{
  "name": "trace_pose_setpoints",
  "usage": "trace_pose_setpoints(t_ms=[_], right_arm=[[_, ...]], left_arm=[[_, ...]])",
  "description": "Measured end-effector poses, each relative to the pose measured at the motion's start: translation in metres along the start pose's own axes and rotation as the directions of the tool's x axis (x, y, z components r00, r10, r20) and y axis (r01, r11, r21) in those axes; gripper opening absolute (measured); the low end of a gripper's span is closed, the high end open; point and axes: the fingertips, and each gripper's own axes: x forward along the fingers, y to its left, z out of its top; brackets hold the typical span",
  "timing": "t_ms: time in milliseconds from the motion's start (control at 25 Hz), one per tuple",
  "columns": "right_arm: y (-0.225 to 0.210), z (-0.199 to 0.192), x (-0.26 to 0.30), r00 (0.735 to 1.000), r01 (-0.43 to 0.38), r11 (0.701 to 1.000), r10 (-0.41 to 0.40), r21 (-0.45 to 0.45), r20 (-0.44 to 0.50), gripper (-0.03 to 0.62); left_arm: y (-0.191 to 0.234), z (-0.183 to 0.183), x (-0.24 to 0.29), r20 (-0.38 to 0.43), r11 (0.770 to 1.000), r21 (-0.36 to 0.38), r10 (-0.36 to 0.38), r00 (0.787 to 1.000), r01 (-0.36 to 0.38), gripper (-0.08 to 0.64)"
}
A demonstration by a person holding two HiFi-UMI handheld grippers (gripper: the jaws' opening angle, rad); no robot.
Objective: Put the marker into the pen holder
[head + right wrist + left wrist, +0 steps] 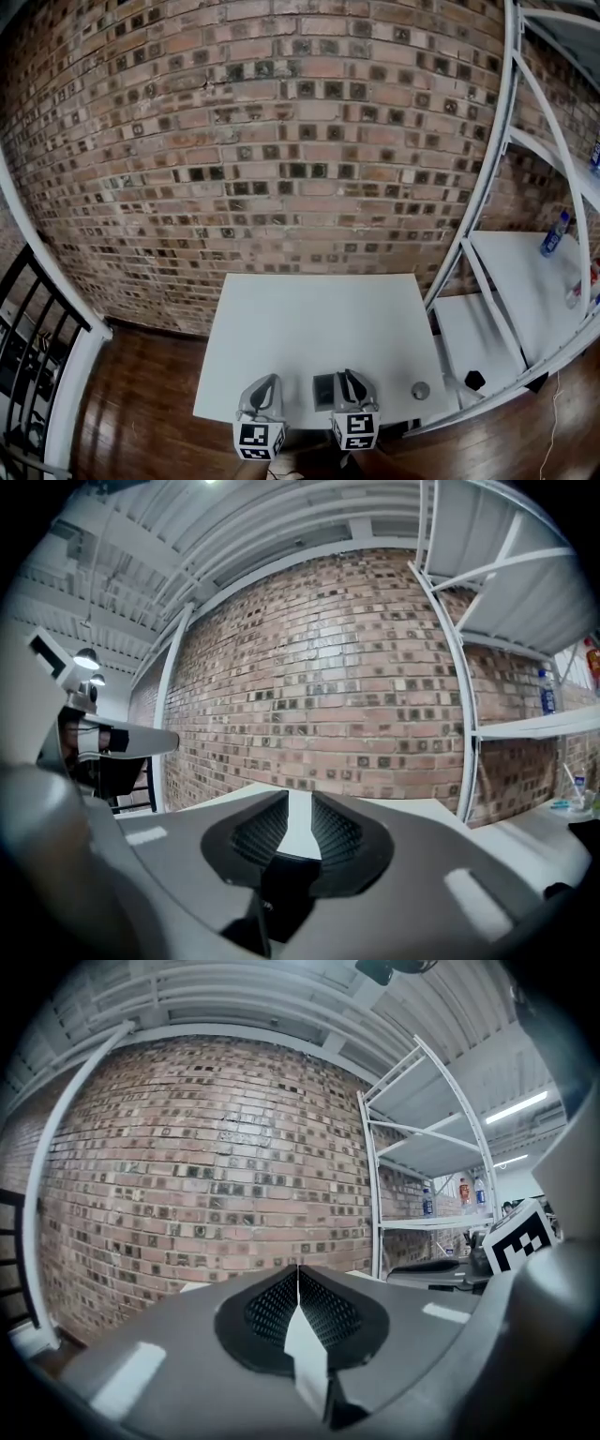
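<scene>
My right gripper (349, 377) rests at the near edge of the white table (309, 319). Its jaws stand a narrow way apart, and a black marker (277, 890) is clamped low between them, slanting down to the left. My left gripper (270, 382) lies beside it on the left with its jaws (298, 1271) shut tip to tip and nothing in them. A small round grey pen holder (420, 390) stands on the table's near right corner, right of the right gripper. A dark square thing (323, 388) sits between the two grippers, close against the right one.
A brick wall (281, 141) rises behind the table. A white metal shelf rack (525, 281) stands at the right with bottles (554, 233) on it and a black thing (474, 380) on its low shelf. There is a dark wooden floor (141, 394) and a black railing at the left.
</scene>
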Motion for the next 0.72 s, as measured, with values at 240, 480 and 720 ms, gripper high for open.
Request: trace_pose_setpoints(t_ms=[240,480,720], right_arm=[[-0.023,0.017,-0.015,0.998,0.037,0.999,-0.037,0.007,0.042,0.003],[-0.032,0.027,-0.027,0.998,0.035,0.999,-0.034,-0.016,0.055,0.002],[-0.036,0.037,-0.039,0.996,0.039,0.998,-0.036,-0.040,0.081,0.002]], left_arm=[[-0.014,-0.002,-0.001,-0.008,1.000,-0.007,-0.026,1.000,0.026,0.011],[-0.021,0.003,-0.003,-0.002,1.000,-0.009,-0.027,1.000,0.027,0.011],[-0.032,-0.001,-0.003,-0.006,0.999,-0.008,-0.048,0.999,0.048,0.011]])
